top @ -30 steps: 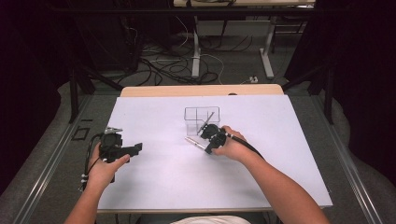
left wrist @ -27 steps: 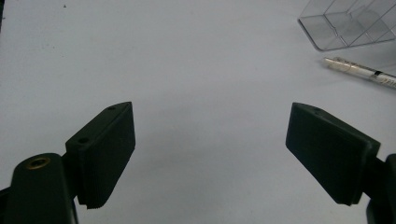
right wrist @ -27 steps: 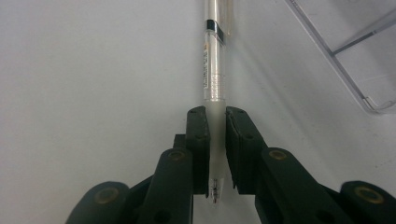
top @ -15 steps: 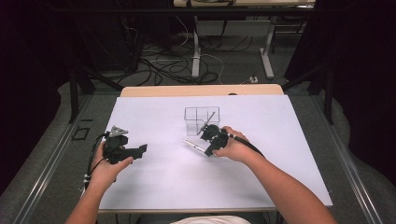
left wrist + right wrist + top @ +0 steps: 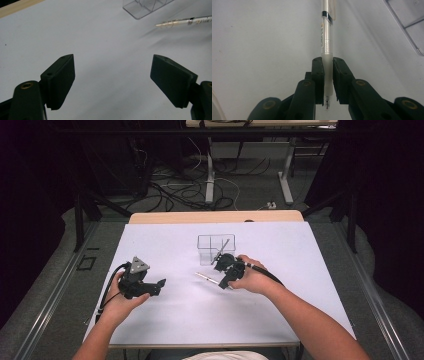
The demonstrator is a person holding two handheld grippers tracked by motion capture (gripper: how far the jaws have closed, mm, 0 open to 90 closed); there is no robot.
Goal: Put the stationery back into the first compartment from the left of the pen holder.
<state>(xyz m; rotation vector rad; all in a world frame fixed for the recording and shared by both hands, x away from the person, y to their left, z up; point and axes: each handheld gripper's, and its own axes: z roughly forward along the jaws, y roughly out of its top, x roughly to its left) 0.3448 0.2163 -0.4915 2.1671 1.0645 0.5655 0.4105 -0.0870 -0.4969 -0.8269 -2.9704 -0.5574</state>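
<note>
A wide white table (image 5: 175,330) is being seen whole from the high view, with dark floor and loose cables (image 5: 170,190) lying beyond its far wooden edge, and a person's two forearms being brought in from the bottom. Near the middle of the far half, a clear plastic organiser (image 5: 215,249) is being shown as a small open box divided into compartments; a thin dark stick-like item is leaning inside it, though which compartment is holding it cannot be told. In the left gripper view only a corner of that organiser (image 5: 145,8) is being caught, at the top, and its contents are not being made out there. The left gripper (image 5: 150,287) is being held in the left hand (image 5: 120,302) near the table's left side, well apart from the organiser; in its own view its jaws are being shown spread wide with nothing between them, bare white table lying behind. The right gripper (image 5: 223,279) is being held in the right hand (image 5: 252,277) just in front of the organiser. A clear-barrelled pen (image 5: 326,47) is being gripped by it: in the right gripper view the jaws are being pressed tight on the frosted grip section, the tip pointing back toward the camera. From the high view the pen (image 5: 206,278) is being seen sticking out leftward, low over the table.
</note>
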